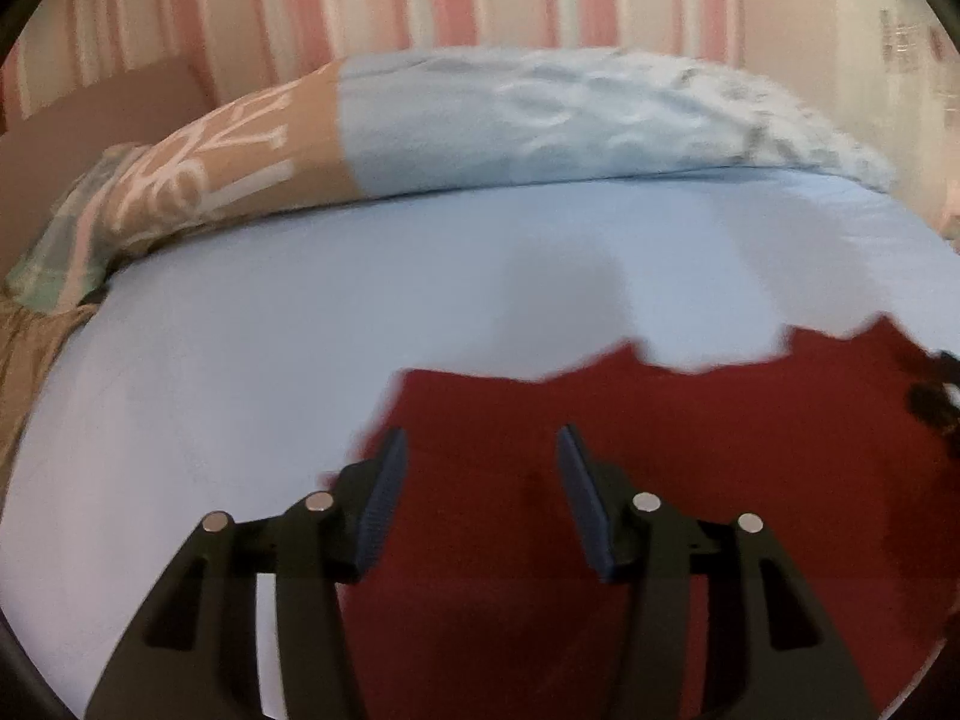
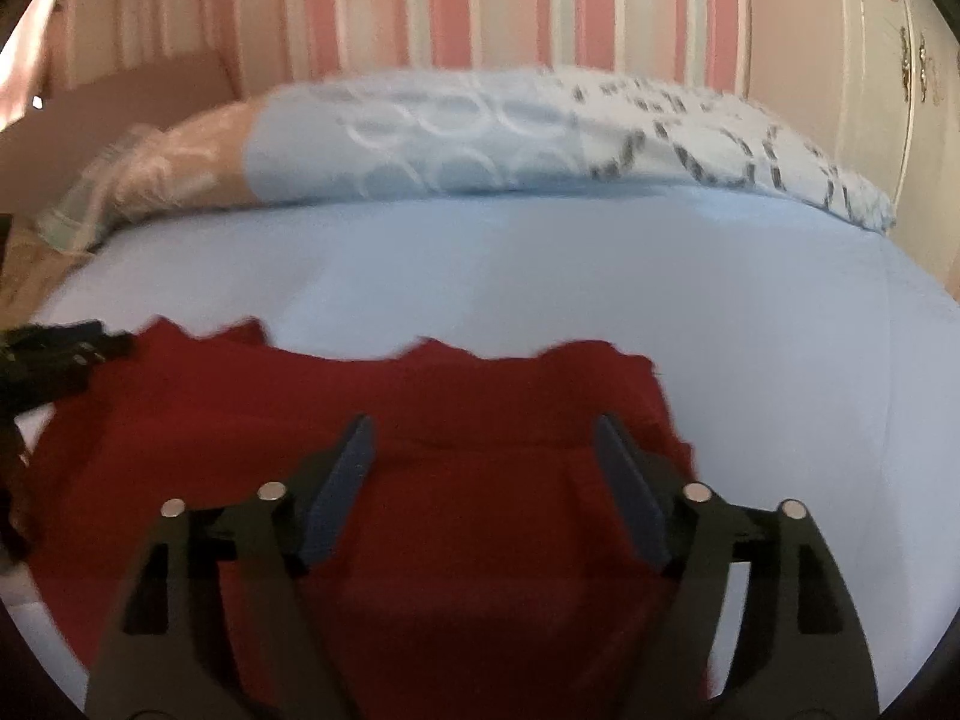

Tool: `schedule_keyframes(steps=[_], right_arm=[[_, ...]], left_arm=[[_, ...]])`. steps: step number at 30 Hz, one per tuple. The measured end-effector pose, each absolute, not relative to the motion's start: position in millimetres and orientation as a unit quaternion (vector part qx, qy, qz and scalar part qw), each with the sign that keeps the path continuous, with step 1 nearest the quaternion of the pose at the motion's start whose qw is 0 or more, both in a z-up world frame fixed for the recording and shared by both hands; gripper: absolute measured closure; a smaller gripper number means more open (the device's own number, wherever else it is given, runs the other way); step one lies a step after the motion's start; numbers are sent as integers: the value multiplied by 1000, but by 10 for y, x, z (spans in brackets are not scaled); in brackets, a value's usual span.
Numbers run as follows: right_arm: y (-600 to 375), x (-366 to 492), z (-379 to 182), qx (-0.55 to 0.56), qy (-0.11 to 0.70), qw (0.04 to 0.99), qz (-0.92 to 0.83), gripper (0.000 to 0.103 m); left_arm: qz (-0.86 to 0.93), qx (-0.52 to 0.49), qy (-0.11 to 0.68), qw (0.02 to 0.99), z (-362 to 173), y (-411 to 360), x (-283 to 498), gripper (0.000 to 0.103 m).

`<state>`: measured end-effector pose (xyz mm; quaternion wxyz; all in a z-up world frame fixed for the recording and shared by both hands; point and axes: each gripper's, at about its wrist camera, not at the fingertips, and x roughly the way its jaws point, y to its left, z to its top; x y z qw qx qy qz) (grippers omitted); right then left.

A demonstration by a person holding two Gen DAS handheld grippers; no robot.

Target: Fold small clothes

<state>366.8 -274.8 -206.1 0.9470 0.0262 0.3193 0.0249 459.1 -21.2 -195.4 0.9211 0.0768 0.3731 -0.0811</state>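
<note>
Red fabric — a small red garment (image 1: pixel 630 480) — lies spread on the pale blue sheet (image 1: pixel 300 330) of a bed, and both grippers tilt down over it. From the left wrist, the left gripper (image 1: pixel 477 450) hangs above the cloth's left part, its blue pads (image 1: pixel 384 498) apart with nothing pinched between them; the garment fills the frame from 3 to 6 o'clock, its ragged far edge running off toward 2 o'clock. From the right wrist, the right gripper (image 2: pixel 483 438) hovers over the garment's (image 2: pixel 450 480) right part, jaws spread wider, clear of the cloth as far as the blur lets me judge. Only the left view shows the lettering on the tan pillow (image 1: pixel 240 138) at 10 o'clock and the checked cloth (image 1: pixel 66 240) beside it. Only the right view shows the garment's right-hand edge against the sheet (image 2: pixel 780 360) at 3 o'clock, a fold across its middle, and the left gripper (image 2: pixel 54 354) side-on at 9 o'clock — dark and smeared. A patterned blue duvet (image 2: pixel 480 138) lies rumpled at 12 o'clock before pink striped wallpaper (image 2: pixel 450 0).
</note>
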Motion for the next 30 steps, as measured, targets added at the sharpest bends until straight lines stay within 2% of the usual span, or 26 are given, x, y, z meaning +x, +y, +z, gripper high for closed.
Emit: schedule_keyframes(steps=[3,8,11,18,20,23,24,25,26,28,30], right_arm=[[-2410,3639,-2146,24,335,941,38,25],[-2009,3754,-2348,-48,368,928,29,28],[-2216,3803,-2363,-8,384,923,24,27],[-2824,3659,-2379,3,378,925,-41,27],[-3040,3621,-2400,29,385,921,-56,25],[-3093,3542,-2344,54,376,924,-34,26],[-3057,3474,-2290,55,363,930,-20,26],[-2997,3337,-2197,60,340,938,4,26],[-2966,3268,-2144,60,330,942,8,20],[-2830,3010,-2055,65,307,949,16,10],[-2695,2843,-2050,63,313,947,24,8]], left_arm=[[-88,103,379,915,-2051,-509,4473,50],[-63,155,380,910,-2252,-734,4498,48],[-48,128,392,910,-2273,-557,4612,48],[-6,89,402,911,-2254,42,4657,48],[-7,78,406,910,-2261,140,4652,54],[-20,69,396,915,-2184,120,4556,56],[-31,69,383,921,-2123,75,4467,55],[-43,72,367,926,-2056,15,4344,47],[-57,75,349,932,-1978,-57,4187,36],[-73,71,331,938,-1889,-160,3946,28],[-94,64,328,938,-1849,-254,3706,24]])
